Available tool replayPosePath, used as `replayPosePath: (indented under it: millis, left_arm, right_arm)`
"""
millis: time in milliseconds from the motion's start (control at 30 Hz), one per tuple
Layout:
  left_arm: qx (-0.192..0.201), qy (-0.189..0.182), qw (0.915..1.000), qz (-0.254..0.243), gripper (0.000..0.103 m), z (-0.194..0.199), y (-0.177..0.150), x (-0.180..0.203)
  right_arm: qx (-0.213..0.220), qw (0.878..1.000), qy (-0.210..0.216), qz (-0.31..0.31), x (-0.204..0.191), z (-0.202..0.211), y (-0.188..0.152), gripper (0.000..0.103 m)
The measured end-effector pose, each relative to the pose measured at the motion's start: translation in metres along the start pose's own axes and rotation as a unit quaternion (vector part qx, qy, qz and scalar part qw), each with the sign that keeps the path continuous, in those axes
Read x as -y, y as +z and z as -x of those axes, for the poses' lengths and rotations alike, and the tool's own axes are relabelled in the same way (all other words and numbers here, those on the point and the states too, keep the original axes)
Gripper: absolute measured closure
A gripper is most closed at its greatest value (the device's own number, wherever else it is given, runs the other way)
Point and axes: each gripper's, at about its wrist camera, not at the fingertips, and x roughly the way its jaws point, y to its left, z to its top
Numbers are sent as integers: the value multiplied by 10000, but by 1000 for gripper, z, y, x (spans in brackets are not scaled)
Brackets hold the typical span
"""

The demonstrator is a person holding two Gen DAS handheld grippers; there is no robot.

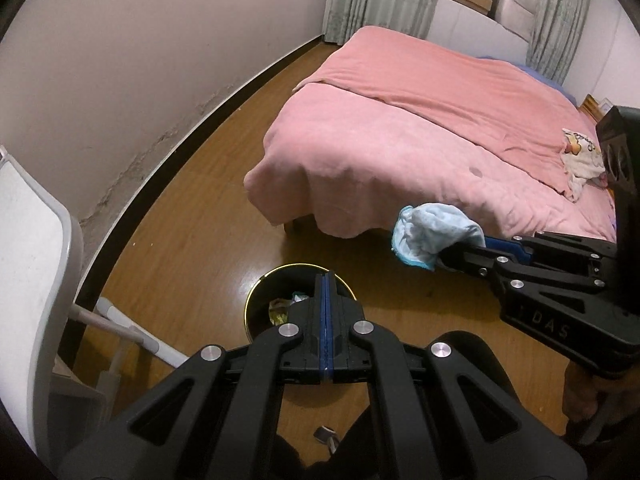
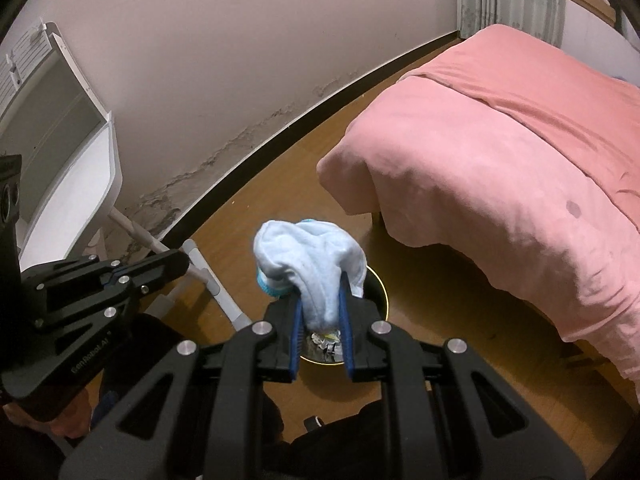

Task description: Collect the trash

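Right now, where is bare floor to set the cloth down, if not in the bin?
Bare floor runs between the wall and the pink bed, beyond the bin. It is crowded at the white stand's legs. The right gripper holds the blue cloth.

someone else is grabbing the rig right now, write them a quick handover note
Right hand-held gripper: shut on a light blue cloth, held above the bin.
Left hand-held gripper: shut, holding nothing, also hovering over the bin.
Bin: black with a gold rim, on the wooden floor near the foot of the pink bed; some crumpled wrappers already lie inside.
Done: cloth picked up and brought to the bin.
Left: open the right hand-held gripper to drop the cloth in, then look for more trash.
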Motion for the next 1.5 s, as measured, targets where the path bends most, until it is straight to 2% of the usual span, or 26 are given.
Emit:
replayPosePath:
  millis: [167,200,233,267,300,333,800,967,1000,1033,1067,1100,1133,1167,1367,1500]
  left_arm:
    - [-52,45,10000,41,103,1,-2,-8]
    - [-64,51,10000,56,103,1,-3,-9]
    - [-81,66,9999,77,103,0,-2,-11]
    - [-90,78,9999,90,103,0,-3,-13]
    - [-99,90,9998,112,103,0,-3,-16]
    - [-108,98,9998,138,103,-1,-3,-19]
    - [-249,6,9995,210,103,-14,-4,-26]
    - [-250,-94,9995,176,102,-21,2,-21]
    - [-259,-96,9995,149,97,-21,3,-19]
    - [-265,-99,9995,128,77,-21,4,-17]
    - [-248,-77,9996,125,35,-20,5,-16]
    - [-176,-34,9998,132,20,-17,5,-15]
    - [-23,32,9999,137,15,-12,6,-14]
    - [125,79,9998,93,15,-7,6,-12]
    - [183,83,9998,17,15,9,2,-11]
    - [366,192,9991,48,14,33,-4,-17]
  right_arm:
    - [-111,9999,42,-50,-4,-13,0,87]
    - [-127,9999,61,-66,-5,-17,1,81]
    - [-137,9999,62,-73,-6,-19,2,67]
    - [-124,9999,51,-78,-7,-22,3,60]
    - [-91,9999,46,-81,-8,-23,4,48]
    - [-73,9999,54,-79,-8,-25,4,46]
    - [-21,9997,43,-218,-5,-26,11,46]
    - [125,9993,-34,-353,5,-14,12,38]
    - [155,9991,-50,-380,7,-11,12,38]
    - [175,9990,-63,-400,8,-9,13,36]
    - [204,9989,-85,-421,9,-6,13,34]
    - [246,9986,-118,-447,11,-3,13,31]
    - [279,9984,-134,-465,12,0,12,31]
    - [296,9983,-142,-483,13,3,12,31]
    - [375,9981,-170,-465,8,15,10,31]
    - [431,9985,-140,-306,-7,22,13,27]
